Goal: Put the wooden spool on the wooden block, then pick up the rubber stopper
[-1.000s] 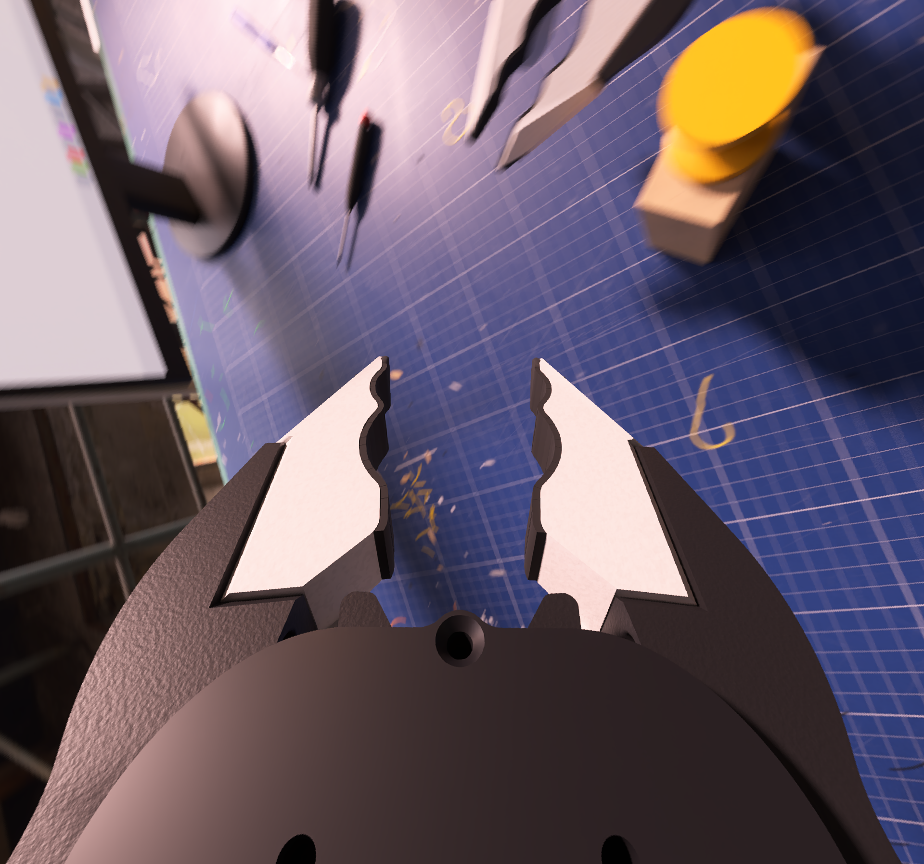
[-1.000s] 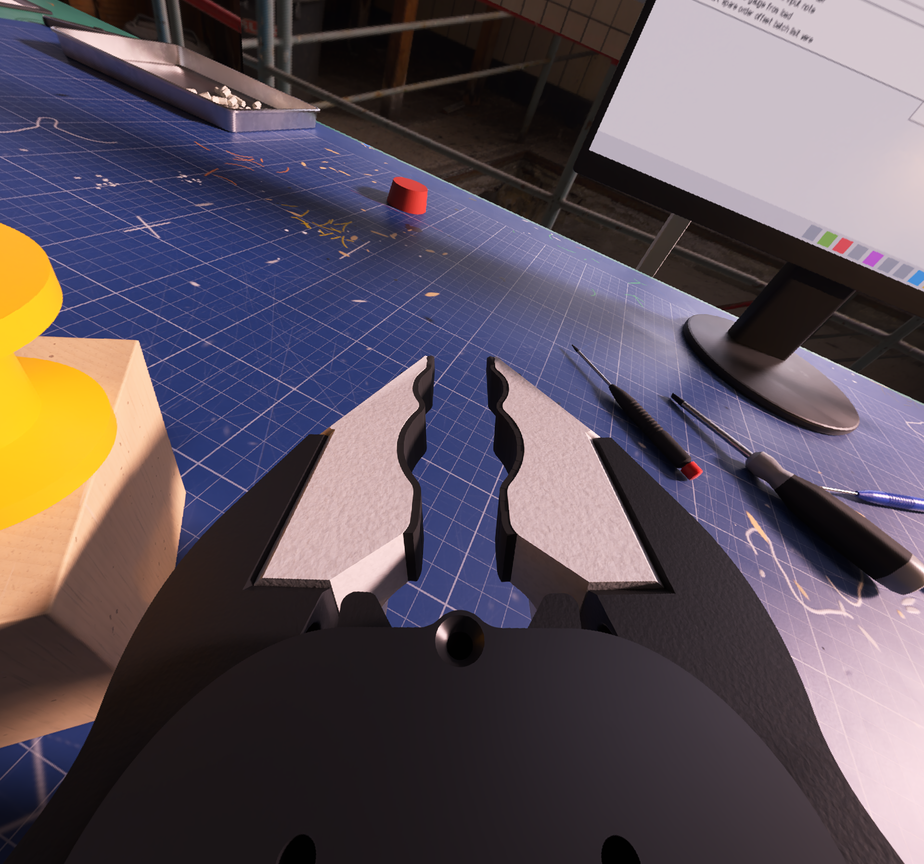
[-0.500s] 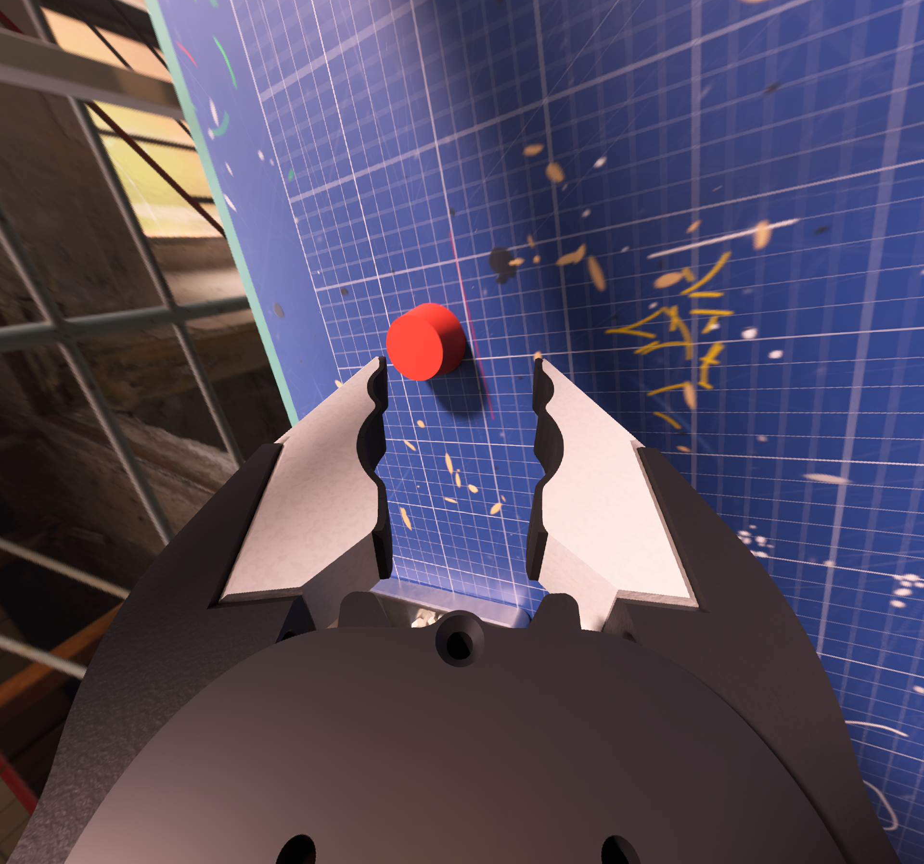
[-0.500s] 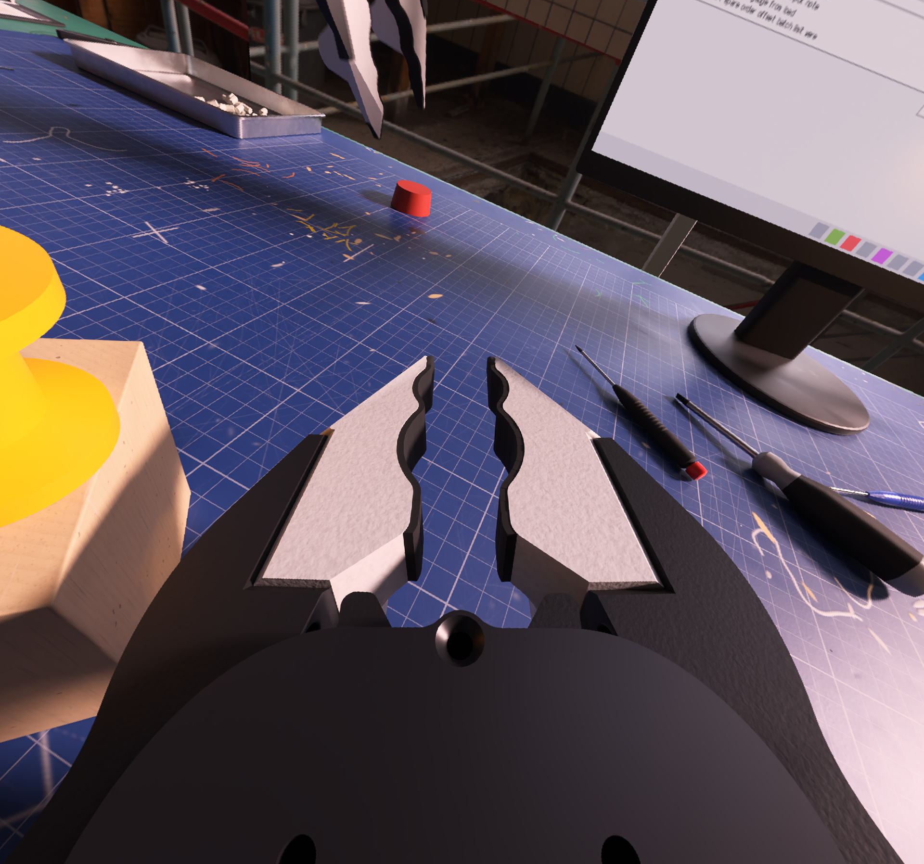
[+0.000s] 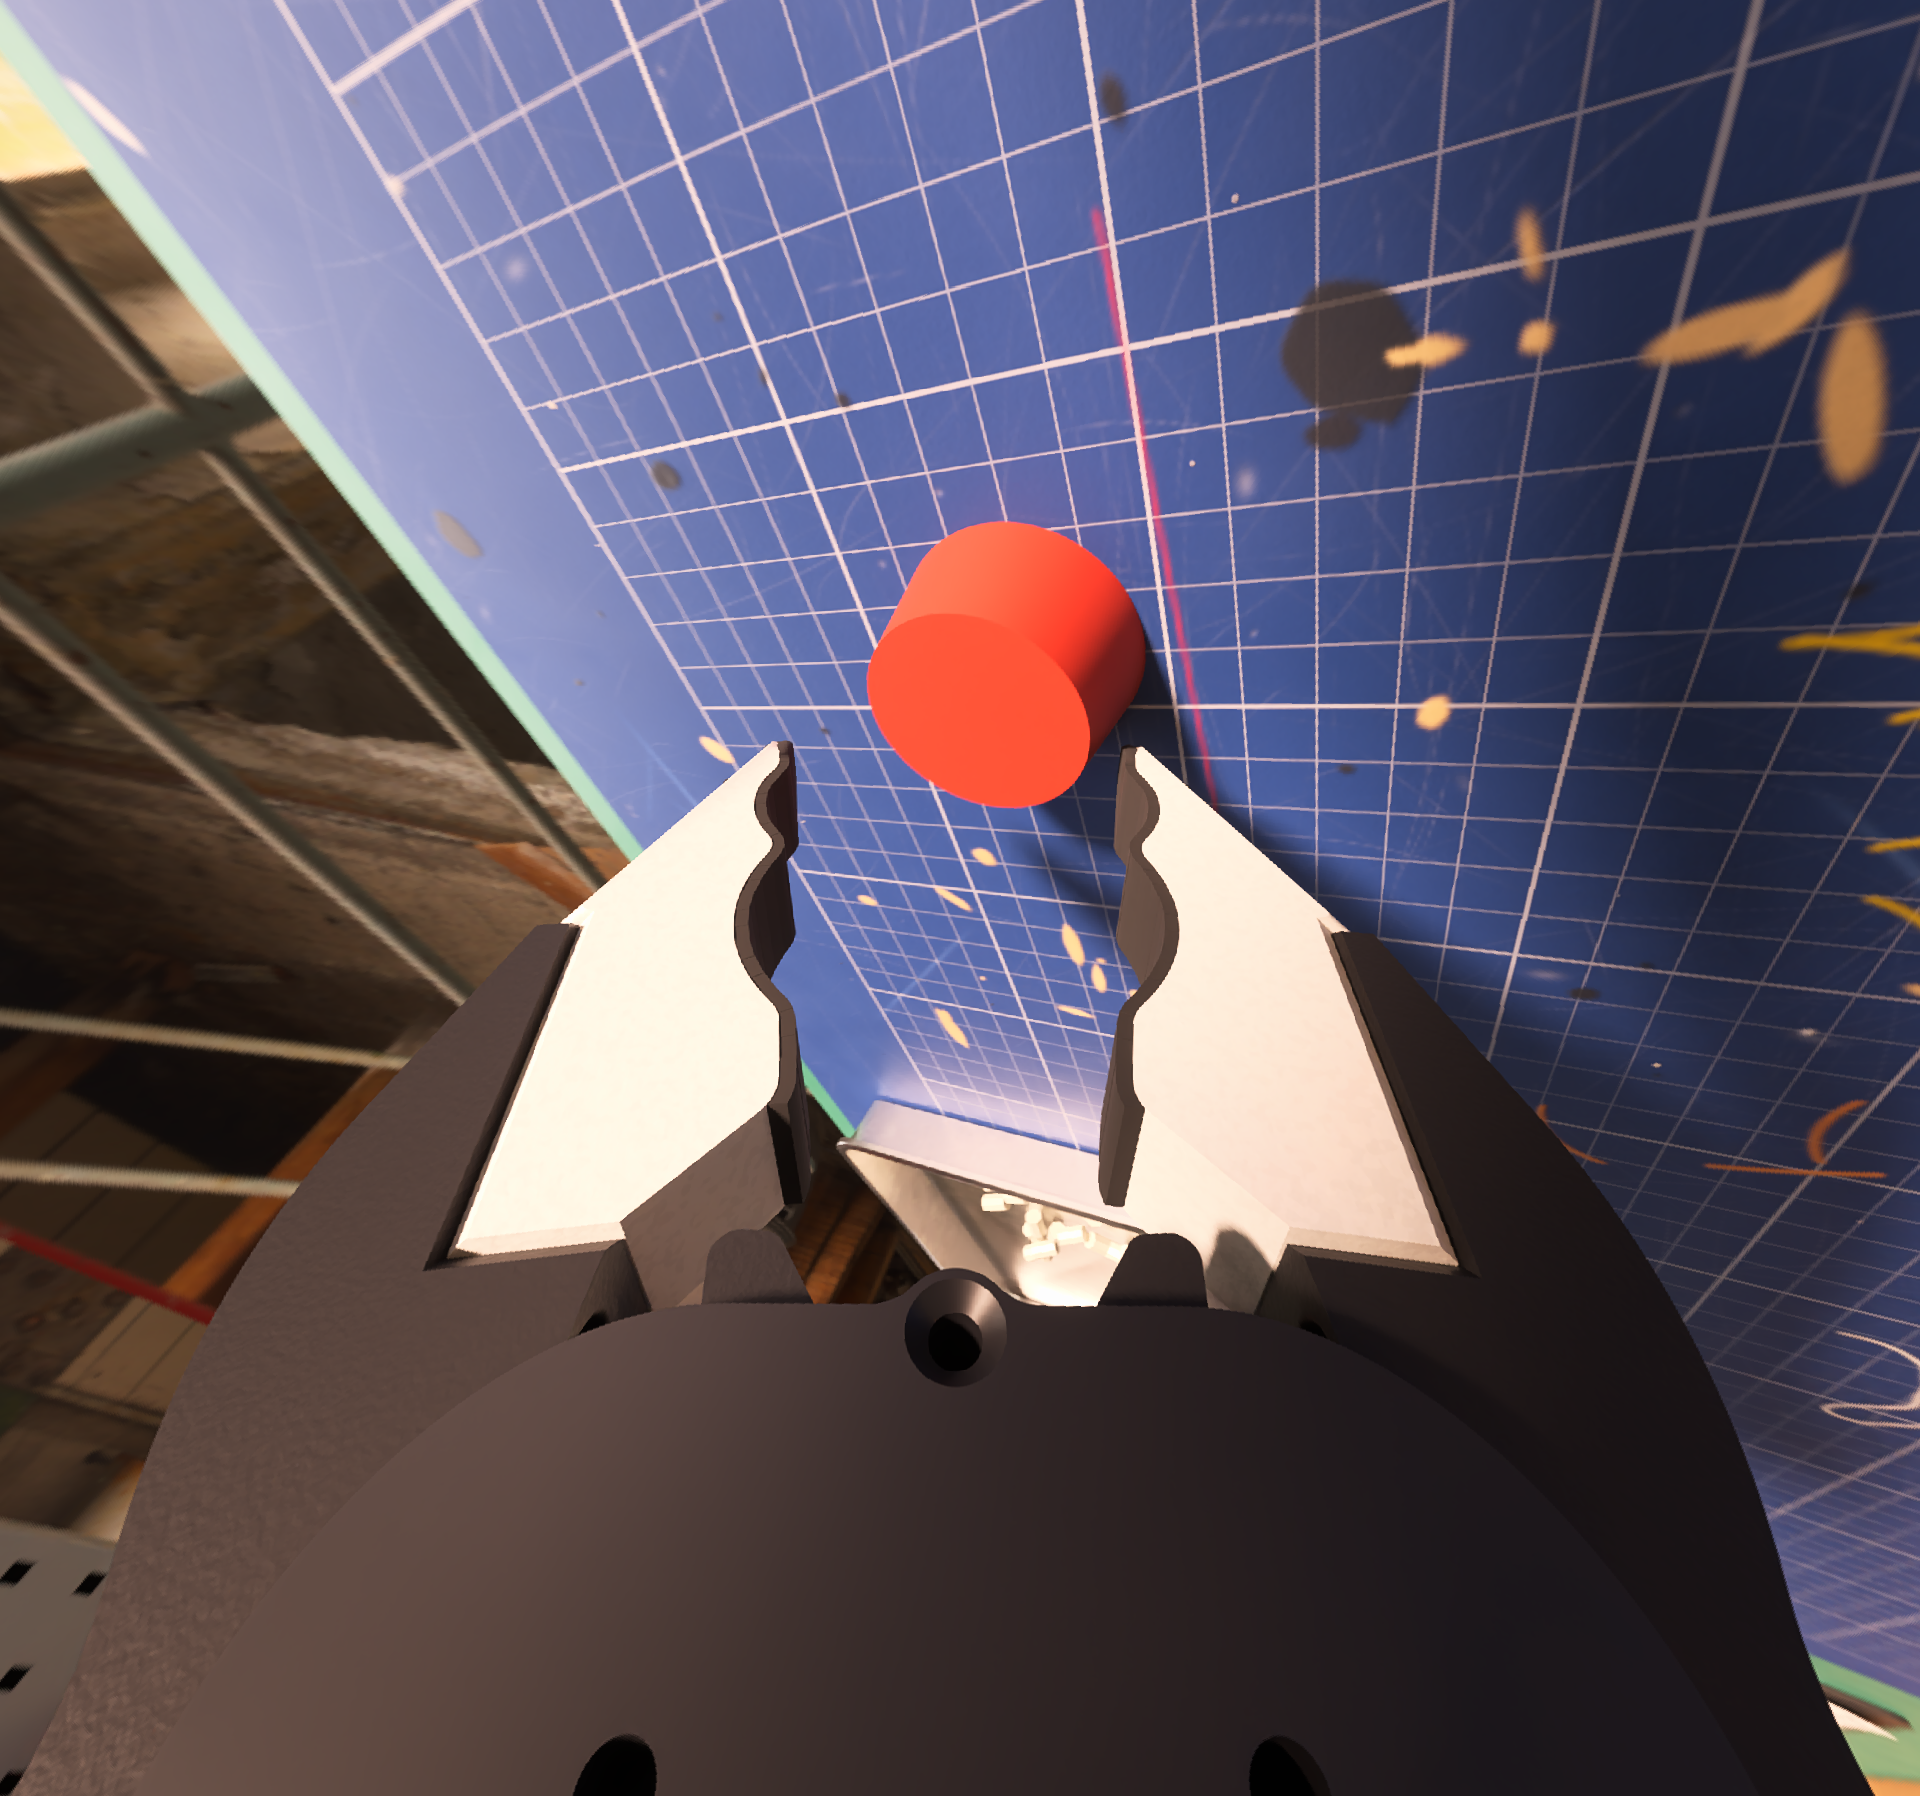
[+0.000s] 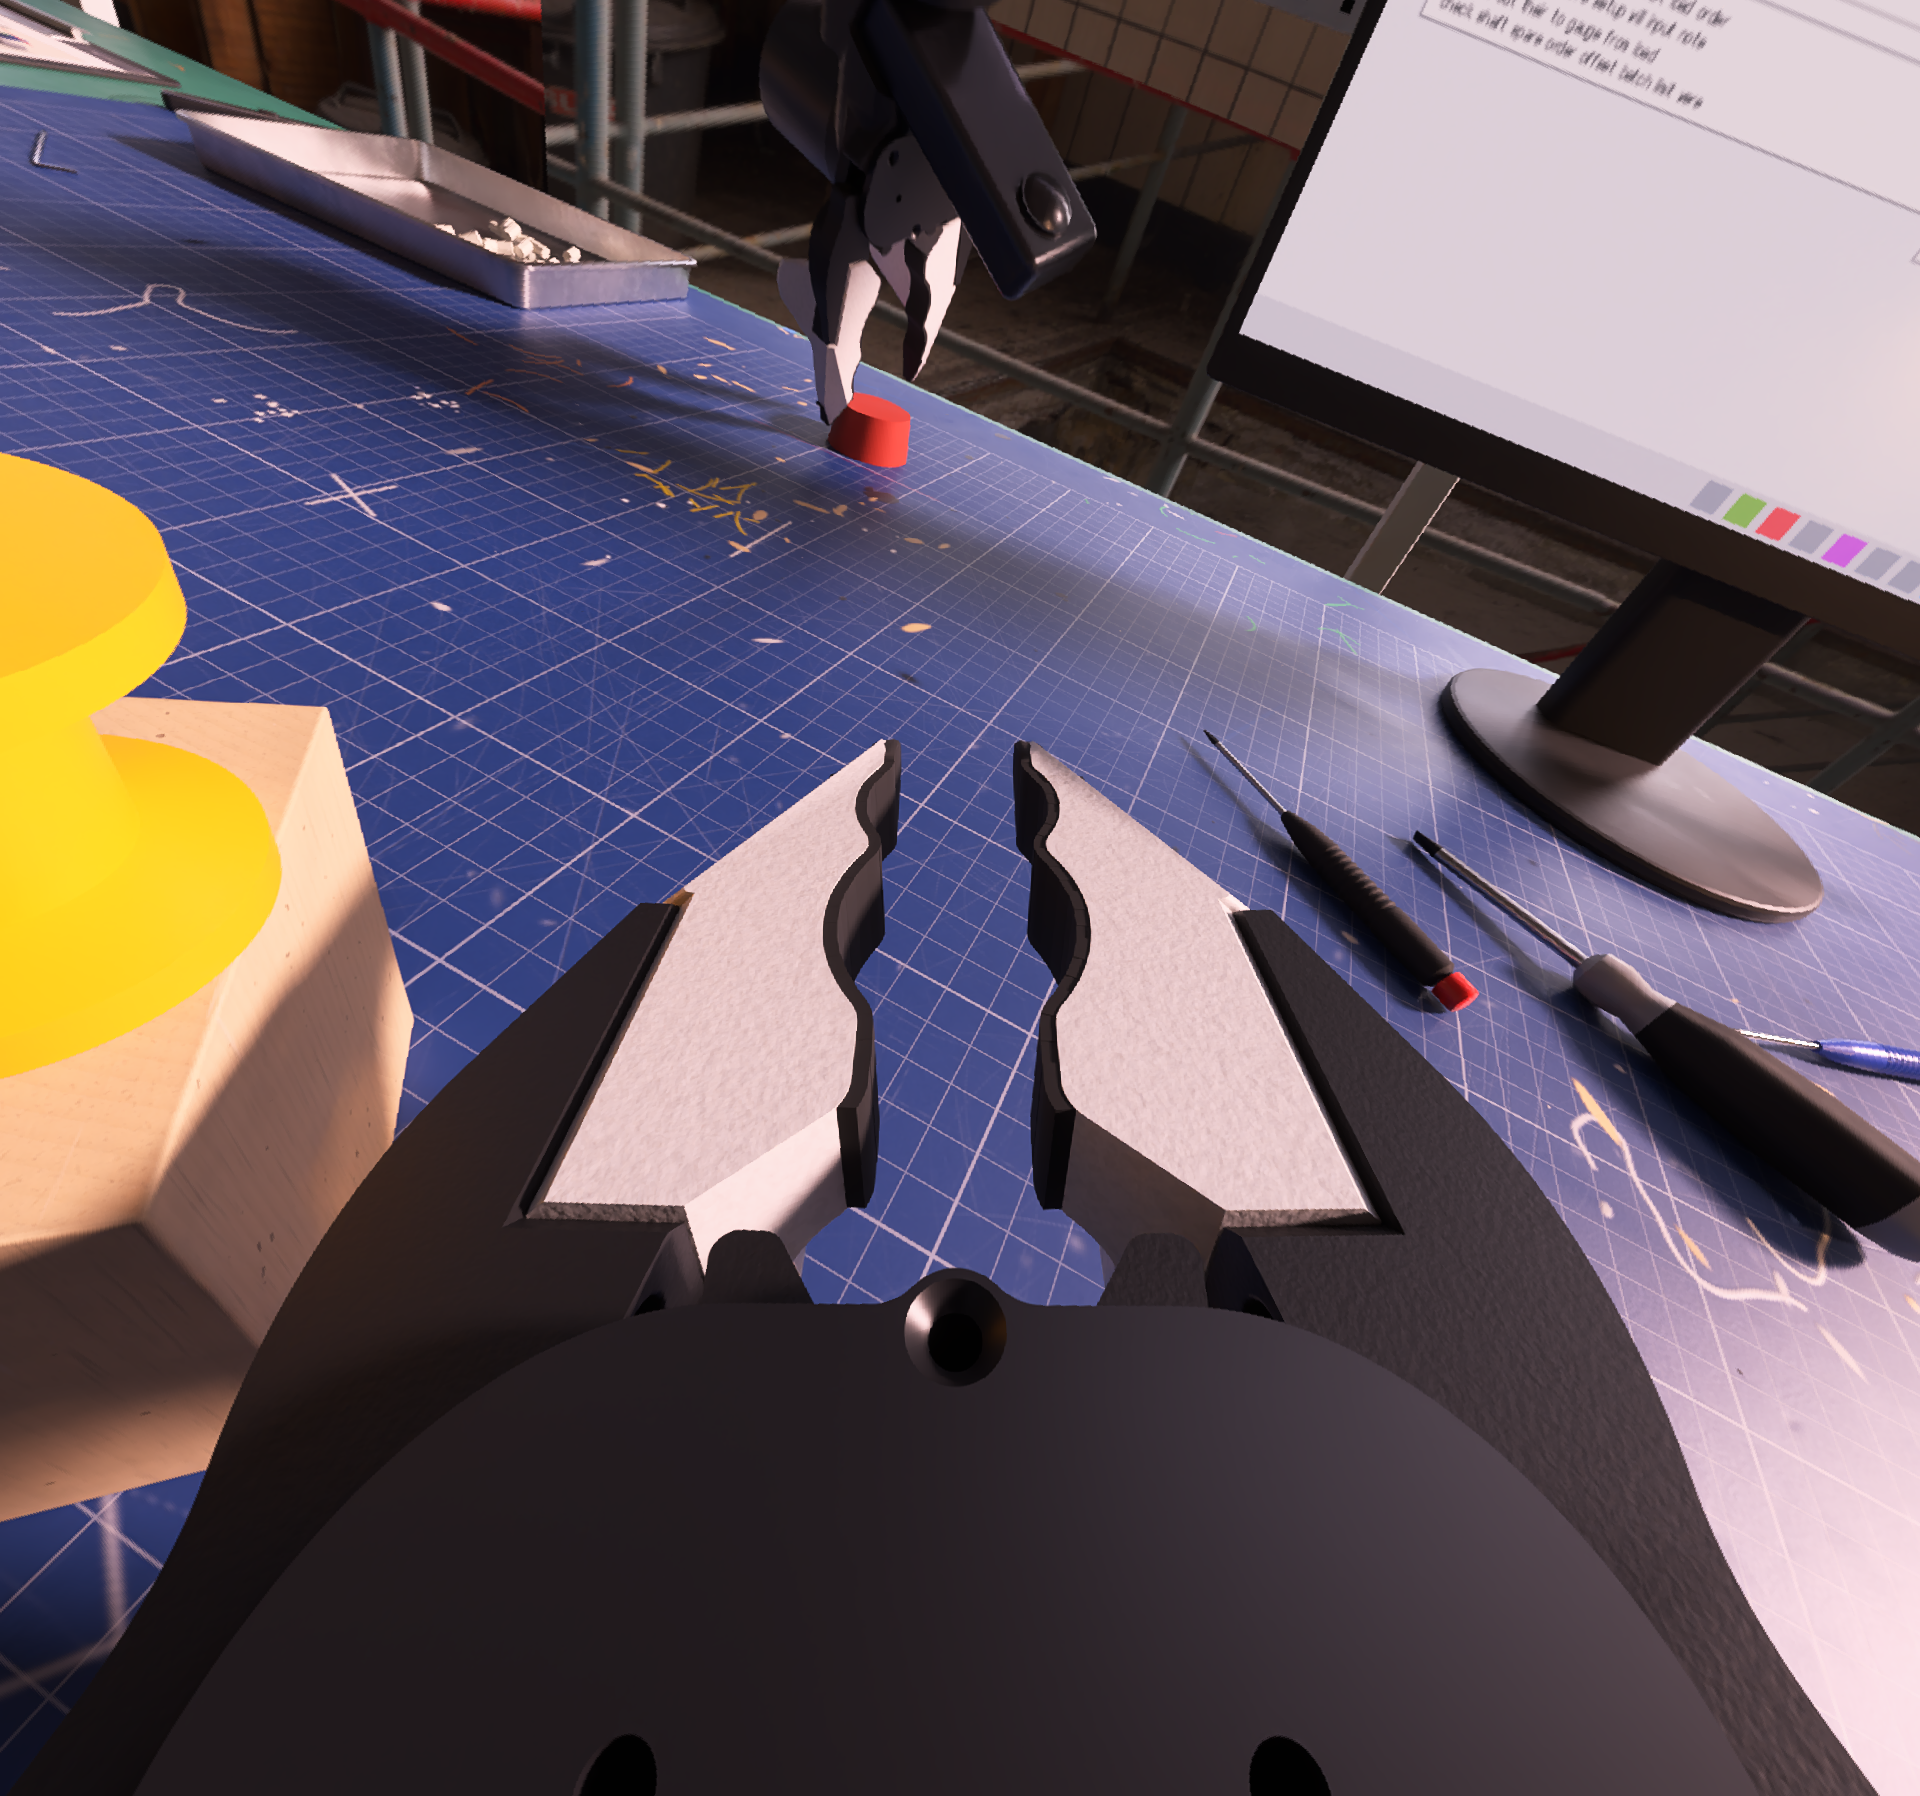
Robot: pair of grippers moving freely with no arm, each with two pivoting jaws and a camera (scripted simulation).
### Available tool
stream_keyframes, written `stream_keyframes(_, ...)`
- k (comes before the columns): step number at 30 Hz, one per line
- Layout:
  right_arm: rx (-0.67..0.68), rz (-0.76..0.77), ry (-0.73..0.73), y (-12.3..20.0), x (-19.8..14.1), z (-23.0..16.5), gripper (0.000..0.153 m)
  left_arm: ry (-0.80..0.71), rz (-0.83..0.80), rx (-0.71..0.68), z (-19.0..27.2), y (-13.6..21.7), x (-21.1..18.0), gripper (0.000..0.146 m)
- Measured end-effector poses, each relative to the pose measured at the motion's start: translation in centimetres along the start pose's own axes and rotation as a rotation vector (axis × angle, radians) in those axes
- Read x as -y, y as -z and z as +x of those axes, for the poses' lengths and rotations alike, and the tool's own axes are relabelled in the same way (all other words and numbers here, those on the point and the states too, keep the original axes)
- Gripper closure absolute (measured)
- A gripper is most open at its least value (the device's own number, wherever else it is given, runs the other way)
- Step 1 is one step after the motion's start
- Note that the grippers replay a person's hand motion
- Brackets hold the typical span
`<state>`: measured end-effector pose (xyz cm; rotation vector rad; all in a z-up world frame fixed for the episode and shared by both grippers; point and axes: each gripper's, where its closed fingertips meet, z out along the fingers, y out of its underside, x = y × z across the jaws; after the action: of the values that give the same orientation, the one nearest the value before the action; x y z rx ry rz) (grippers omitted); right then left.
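- Near the far edge of the blue cutting mat (image 6: 727, 707), the red rubber stopper (image 5: 997, 666) stands upright on its broad base, with the left gripper (image 5: 954, 759) poised just above it, fingers spread wide and empty, tips to either side of the stopper's top.
- Risk, as I judge it: the stopper tapers toward the top, so a squeeze taken too high could let it slip out downward; the fingers need to go lower before they close.
- In the right wrist view one fingertip (image 6: 836, 375) looks to be right against the stopper's top edge; pressing down there could tip or shove it, and the mat's edge is close.
- A skewed approach could also pinch only one side and roll it off the bench.
- The yellow wooden spool (image 6: 94, 759) already sits on the wooden block (image 6: 260, 1071); the right gripper (image 6: 954, 759) hangs just beside it, fingers narrowly parted and holding nothing. A careless move there could knock the spool off.
- Count: one stopper, one spool, one block, two grippers, two screwdrivers (image 6: 1351, 873), one blue pen tip (image 6: 1870, 1055), one monitor (image 6: 1621, 188), one metal tray (image 6: 416, 198) with small white bits.
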<state>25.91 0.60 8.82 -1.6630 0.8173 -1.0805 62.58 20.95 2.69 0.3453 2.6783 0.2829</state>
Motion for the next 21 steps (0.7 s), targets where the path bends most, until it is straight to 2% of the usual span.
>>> stream_keyframes(3, 0.001, 0.003, -0.004, 0.0, 0.0, 0.0, 0.131, 0.014, -0.006, -0.058, 0.5, -1.0, 0.2, 0.085)
stream_keyframes(7, 0.001, 0.005, -0.001, 0.1, 0.0, 0.0, 0.131, 0.040, 0.001, -0.080, 0.5, -1.2, 0.2, 0.097)
stream_keyframes(11, 0.003, 0.003, -0.002, 0.0, 0.0, 0.0, 0.131, 0.070, 0.010, -0.105, 1.3, -0.4, -0.5, 0.098)
stream_keyframes(15, 0.004, 0.002, -0.008, 0.0, 0.0, 0.0, 0.131, 0.135, 0.118, -0.055, 2.5, 3.1, -0.9, 0.098)
stream_keyframes(21, 0.002, 0.000, -0.004, 0.0, 0.0, 0.0, 0.131, 0.239, 0.394, 0.042, 7.7, 11.5, -1.4, 0.098)
